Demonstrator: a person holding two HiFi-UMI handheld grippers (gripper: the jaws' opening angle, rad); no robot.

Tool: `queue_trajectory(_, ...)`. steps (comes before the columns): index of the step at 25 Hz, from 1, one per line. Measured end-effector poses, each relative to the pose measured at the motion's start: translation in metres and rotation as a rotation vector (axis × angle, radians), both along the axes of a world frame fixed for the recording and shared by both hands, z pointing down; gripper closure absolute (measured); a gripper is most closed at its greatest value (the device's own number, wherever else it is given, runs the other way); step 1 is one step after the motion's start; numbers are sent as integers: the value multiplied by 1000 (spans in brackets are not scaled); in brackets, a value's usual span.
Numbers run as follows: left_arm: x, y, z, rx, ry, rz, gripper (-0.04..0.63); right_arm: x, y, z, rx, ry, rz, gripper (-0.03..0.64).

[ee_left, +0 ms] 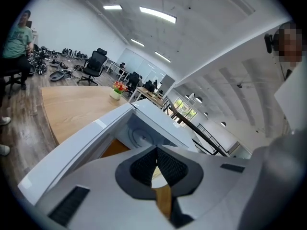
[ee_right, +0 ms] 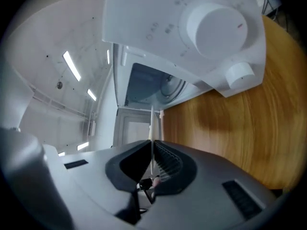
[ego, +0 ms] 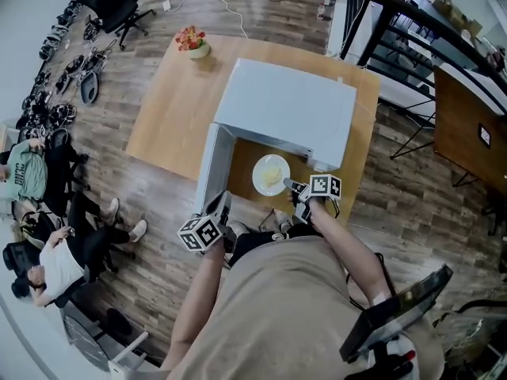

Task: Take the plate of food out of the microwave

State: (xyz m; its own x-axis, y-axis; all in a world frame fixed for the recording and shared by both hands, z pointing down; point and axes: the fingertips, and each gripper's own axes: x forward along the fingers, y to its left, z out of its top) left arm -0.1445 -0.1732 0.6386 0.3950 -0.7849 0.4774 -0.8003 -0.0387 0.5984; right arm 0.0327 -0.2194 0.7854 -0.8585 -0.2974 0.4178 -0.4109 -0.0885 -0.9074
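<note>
The white microwave (ego: 285, 105) stands on a wooden table (ego: 166, 109) with its door (ego: 210, 169) swung open to the left. A white plate with pale yellow food (ego: 271, 174) is just outside the microwave's opening, over the table's near edge. My right gripper (ego: 299, 189) is shut on the plate's right rim. In the right gripper view the plate (ee_right: 152, 121) shows edge-on as a thin white line between the pads of the right gripper (ee_right: 152, 145), with the microwave (ee_right: 192, 23) above. My left gripper (ego: 220, 212) hangs by the door's near end. In its own view the left gripper (ee_left: 157, 150) is shut with nothing in it.
A small pot of flowers (ego: 192, 44) sits at the table's far left corner. People sit by the left wall (ego: 47, 244), near an office chair (ego: 111, 2). A dark wooden table (ego: 467, 133) and a stair railing (ego: 412, 38) are to the right.
</note>
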Motion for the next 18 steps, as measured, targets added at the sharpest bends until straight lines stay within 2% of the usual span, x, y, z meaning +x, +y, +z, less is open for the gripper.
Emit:
queue_trajectory(7, -11, 7, -1, -2, 7, -50, 591, -2, -5, 69, -101, 73, 41, 598)
queue_trajectory(11, -14, 8, -3, -2, 18, -77, 591, -1, -9, 98, -111, 135, 35, 597)
queue_trajectory(18, -24, 13, -5, -7, 11, -121, 591, -11, -22, 128, -122, 154, 56, 598)
